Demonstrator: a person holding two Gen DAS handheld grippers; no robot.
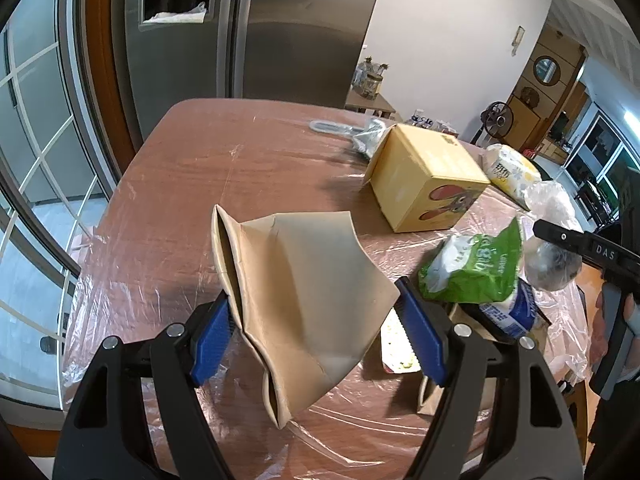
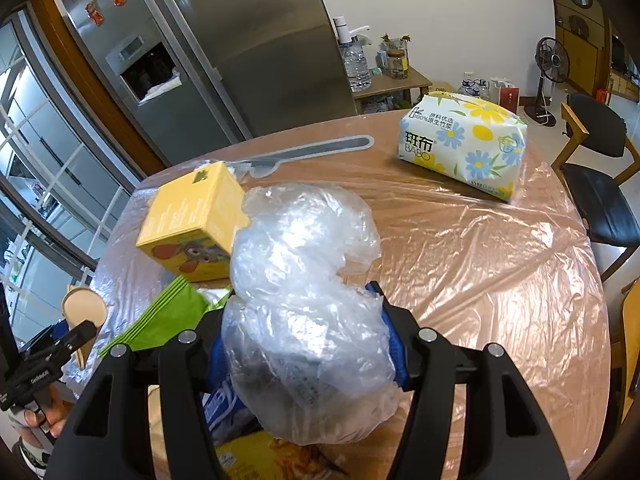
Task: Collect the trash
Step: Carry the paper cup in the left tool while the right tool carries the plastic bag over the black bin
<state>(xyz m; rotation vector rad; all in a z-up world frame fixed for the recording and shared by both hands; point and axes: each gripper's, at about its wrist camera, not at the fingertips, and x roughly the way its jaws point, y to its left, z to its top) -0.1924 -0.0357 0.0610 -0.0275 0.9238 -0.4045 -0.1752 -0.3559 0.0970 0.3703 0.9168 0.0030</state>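
Your left gripper [image 1: 316,320] grips the crushed paper cup [image 1: 296,300] | your right gripper [image 2: 308,344] clamps the crumpled plastic bag [image 2: 304,300] | both above table [image 2: 500,260]

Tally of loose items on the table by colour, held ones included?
Brown: 1, paper bag
Yellow: 1, box
Green: 1, packet
Clear: 1, plastic bag
White floral: 1, tissue pack
Grey: 1, fork
Total: 6

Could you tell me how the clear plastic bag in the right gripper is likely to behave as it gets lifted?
The clear plastic bag looks thin and crumpled, so it will probably stay floppy and sag around the right gripper. It bulges well above the fingers, so it is likely light. Its glossy film may slip if the grip loosens.
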